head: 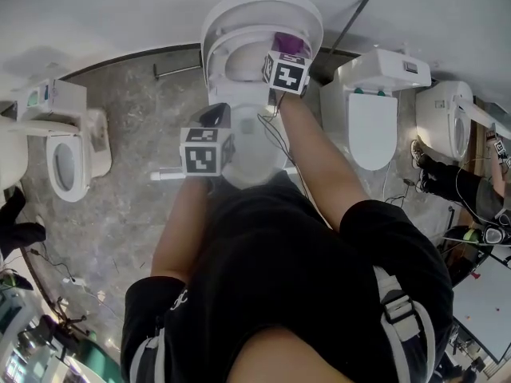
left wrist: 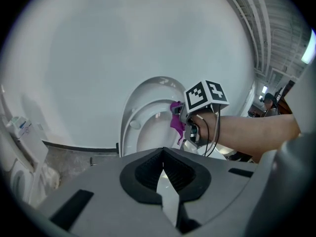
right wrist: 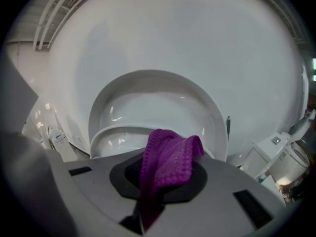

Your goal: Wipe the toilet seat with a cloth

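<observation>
Right gripper point(head: 286, 54) with cloth point(right wrist: 168, 162) before toilet seat point(right wrist: 111, 132); left gripper point(head: 215, 116) nearer, leftward.

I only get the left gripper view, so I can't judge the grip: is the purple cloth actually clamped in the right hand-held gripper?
Observer: Yes; the right gripper view shows the purple cloth pinched between the jaws of the right hand-held gripper, bunched above them.
Operator: Where does my left one sit?
Observer: In the head view the left hand-held gripper is over the left edge of the toilet, nearer the person than the right one.
</observation>
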A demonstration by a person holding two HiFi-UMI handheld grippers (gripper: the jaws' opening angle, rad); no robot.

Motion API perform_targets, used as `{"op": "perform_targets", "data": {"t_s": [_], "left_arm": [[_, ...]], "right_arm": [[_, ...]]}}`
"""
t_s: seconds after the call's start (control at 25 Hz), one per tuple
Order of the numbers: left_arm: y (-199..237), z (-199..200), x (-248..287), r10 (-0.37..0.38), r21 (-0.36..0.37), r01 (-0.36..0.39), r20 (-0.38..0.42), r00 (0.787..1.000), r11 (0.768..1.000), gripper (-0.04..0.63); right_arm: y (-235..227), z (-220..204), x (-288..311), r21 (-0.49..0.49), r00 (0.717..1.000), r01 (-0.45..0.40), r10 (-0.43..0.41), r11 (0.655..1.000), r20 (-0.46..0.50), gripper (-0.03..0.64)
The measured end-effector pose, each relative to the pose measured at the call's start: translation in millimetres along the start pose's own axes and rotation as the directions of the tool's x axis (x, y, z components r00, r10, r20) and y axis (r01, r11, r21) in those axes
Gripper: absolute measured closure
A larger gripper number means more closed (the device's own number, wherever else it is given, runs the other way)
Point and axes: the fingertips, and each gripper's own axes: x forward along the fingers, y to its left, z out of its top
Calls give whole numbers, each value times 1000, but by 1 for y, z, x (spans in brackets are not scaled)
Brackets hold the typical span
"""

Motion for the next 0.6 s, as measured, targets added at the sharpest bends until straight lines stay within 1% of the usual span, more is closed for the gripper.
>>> {"op": "perform_targets", "data": {"t_s": [0.24,0.32,0.4,0.48,0.6], "left_arm": [[16,-7,-14,18,-21,-18,10,1000,1000,586],[21,-9,-16,24,-27,-24,12,1000,999,588],[25,-11,-19,29,-30,-28,13,1000,999,588],[28,-15,-22,34,-36,-34,12,999,999,588],[36,-17,-27,47,-41,-46,10,999,998,588]], "right_arm": [[37,9,-3,-91,999,-40,42,995,24,565],[52,10,-1,-134,997,-71,76,988,25,566],[71,9,1,-196,991,-125,130,973,12,565],[91,5,3,-262,983,-179,180,948,-20,566],[116,-4,11,-334,973,-229,219,914,-69,565]]}}
